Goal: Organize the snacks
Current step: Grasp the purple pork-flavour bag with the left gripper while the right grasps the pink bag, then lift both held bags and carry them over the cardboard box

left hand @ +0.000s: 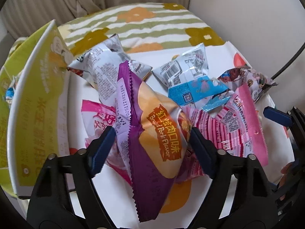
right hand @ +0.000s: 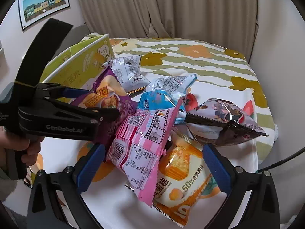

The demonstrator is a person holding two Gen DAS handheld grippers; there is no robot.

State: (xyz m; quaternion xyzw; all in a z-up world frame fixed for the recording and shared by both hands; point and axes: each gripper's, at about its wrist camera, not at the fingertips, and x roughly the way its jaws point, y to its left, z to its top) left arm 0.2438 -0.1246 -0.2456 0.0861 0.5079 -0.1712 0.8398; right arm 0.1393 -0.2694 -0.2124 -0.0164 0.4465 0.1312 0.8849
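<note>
A green carton [left hand: 36,103] stands at the table's left edge, beside a heap of snack packets [right hand: 152,114]. The left gripper [left hand: 152,141] is clamped on a purple crisp packet [left hand: 152,133]; lifting slowly should avoid snagging neighbours. The right gripper [right hand: 152,168] hovers with its fingers apart above a pink packet [right hand: 137,148].

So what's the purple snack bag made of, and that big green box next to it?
The purple snack bag looks like thin shiny plastic film: it crinkles, catches the light and has zigzag-cut sealed ends. The left gripper has its fingers on both sides of it. The green box looks like printed cardboard, probably with a smooth coating: its flap is stiff with a plain white edge.
</note>
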